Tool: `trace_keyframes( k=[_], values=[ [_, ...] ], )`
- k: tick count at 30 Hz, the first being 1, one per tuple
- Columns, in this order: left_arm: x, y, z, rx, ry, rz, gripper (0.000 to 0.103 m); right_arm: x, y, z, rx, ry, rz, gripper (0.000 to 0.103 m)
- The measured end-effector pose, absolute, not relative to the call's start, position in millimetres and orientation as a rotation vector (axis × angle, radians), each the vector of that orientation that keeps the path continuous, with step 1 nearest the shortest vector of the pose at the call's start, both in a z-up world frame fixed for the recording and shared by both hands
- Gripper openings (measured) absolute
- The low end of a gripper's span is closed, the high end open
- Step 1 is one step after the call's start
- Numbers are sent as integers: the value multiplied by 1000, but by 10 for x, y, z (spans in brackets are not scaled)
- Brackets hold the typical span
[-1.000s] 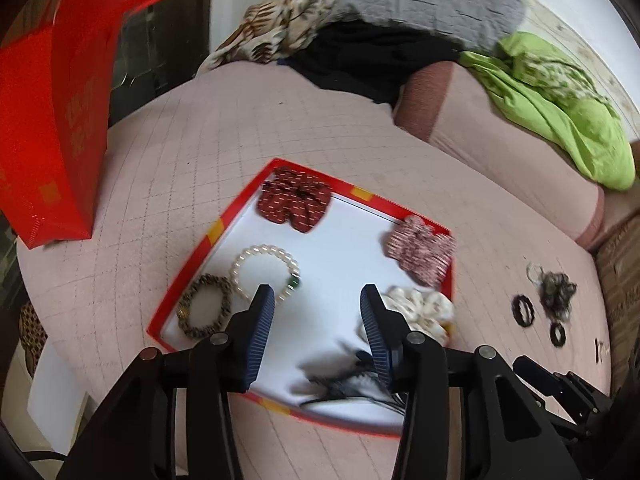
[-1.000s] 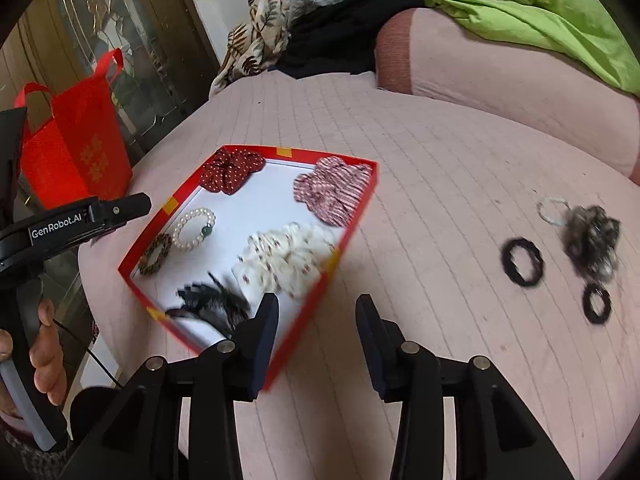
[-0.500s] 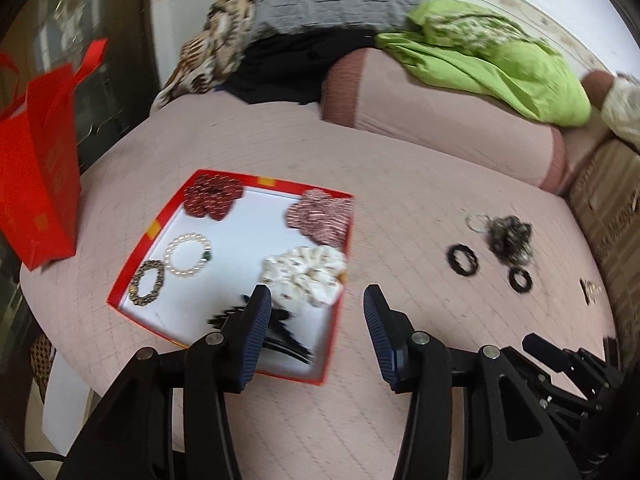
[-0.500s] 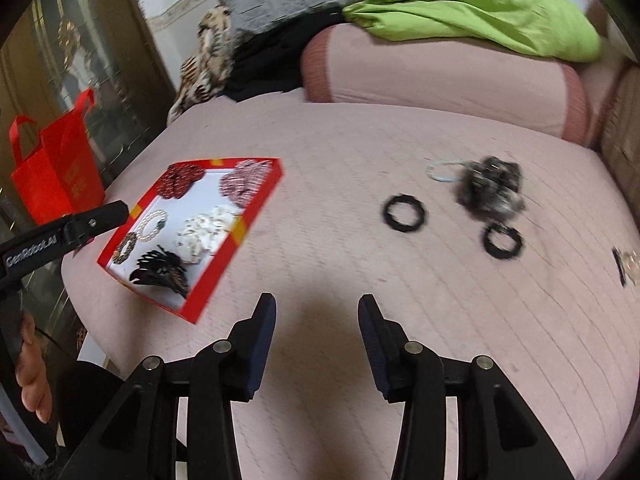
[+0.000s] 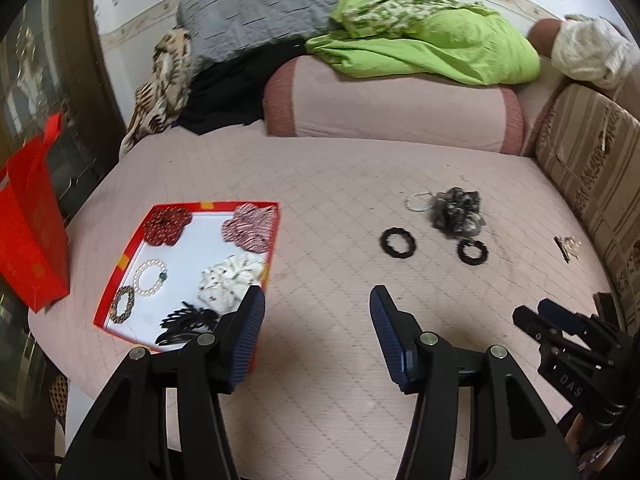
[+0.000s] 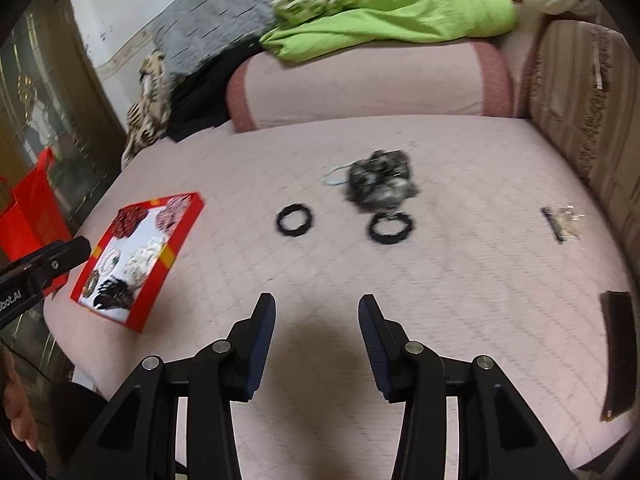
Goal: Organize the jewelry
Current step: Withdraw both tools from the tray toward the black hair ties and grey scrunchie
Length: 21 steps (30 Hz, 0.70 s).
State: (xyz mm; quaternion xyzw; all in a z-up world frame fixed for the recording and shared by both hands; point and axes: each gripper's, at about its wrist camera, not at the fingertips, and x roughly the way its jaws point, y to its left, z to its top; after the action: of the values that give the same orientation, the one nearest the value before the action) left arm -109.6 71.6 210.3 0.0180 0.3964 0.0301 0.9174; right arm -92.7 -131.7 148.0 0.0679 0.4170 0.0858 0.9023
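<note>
A red-rimmed white tray [image 5: 119,276] [image 6: 140,312] lies on the pink bed at the left. It holds scrunchies, a pearl bracelet [image 5: 150,278], a brown bead bracelet [image 5: 122,305] and a black claw clip [image 5: 188,320]. Loose on the bed are two black hair ties [image 5: 398,242] [image 6: 294,219], a dark scrunchie [image 5: 456,212] [image 6: 380,182] and a pale ring bracelet [image 5: 418,201]. My left gripper [image 5: 316,320] is open and empty, just right of the tray. My right gripper [image 6: 316,322] is open and empty, short of the hair ties.
A red bag [image 5: 30,232] stands left of the tray. A pink bolster [image 5: 392,108] with green cloth [image 5: 432,40] lies at the back. A small hair pin [image 6: 560,220] and a dark flat object [image 6: 618,352] lie at the right near a striped cushion [image 5: 592,168].
Both grippers have swung right, away from the tray toward the loose hair ties. Both stay open and empty.
</note>
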Motion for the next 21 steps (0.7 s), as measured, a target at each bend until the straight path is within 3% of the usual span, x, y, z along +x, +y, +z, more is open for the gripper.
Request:
trace_keyframes(
  k=[21],
  values=[
    [-808, -101, 2011, 173, 848, -49, 56, -1019, -2151, 1558, 176, 805, 36, 54]
  ],
)
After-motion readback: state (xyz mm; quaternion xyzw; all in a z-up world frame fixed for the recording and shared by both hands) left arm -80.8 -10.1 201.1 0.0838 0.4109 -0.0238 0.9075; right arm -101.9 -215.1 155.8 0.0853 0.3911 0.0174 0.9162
